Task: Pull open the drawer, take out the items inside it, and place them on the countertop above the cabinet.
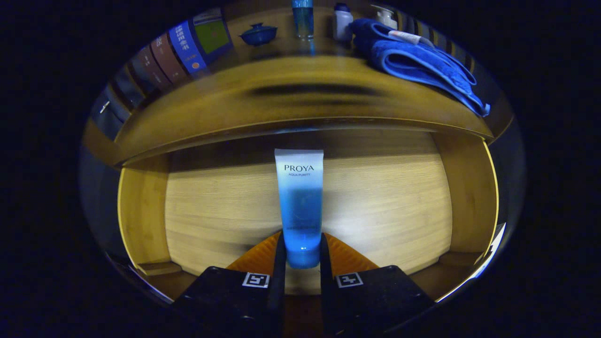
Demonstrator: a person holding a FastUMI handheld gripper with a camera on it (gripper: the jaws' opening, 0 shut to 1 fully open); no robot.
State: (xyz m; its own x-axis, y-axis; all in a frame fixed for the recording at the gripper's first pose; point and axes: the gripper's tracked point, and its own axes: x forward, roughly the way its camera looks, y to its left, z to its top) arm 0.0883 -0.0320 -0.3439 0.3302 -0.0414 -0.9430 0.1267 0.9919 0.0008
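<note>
The wooden cabinet (300,101) stands in front of me, and its drawer (385,206) is pulled out, so that the pale wooden bottom lies open to see. Above it is the countertop (281,47). On the countertop, a folded blue towel (418,63) lies at the right side, and a row of books (178,51) stands at the left. Between them I see a small blue lidded bowl (258,34), a tall blue bottle (303,19) and a small white bottle (342,21); one more pump bottle (386,16) stands just behind the towel.

Inside the drawer is a tube (300,206), white at the far end and blue toward its cap. The gripper (300,249) is narrow, with both fingers (280,263) pressing on the cap end of the tube, one on each side. The rest of the tube reaches beyond the fingers, toward the back of the drawer. I cannot tell whether the tube rests on the drawer bottom or is lifted from it.
</note>
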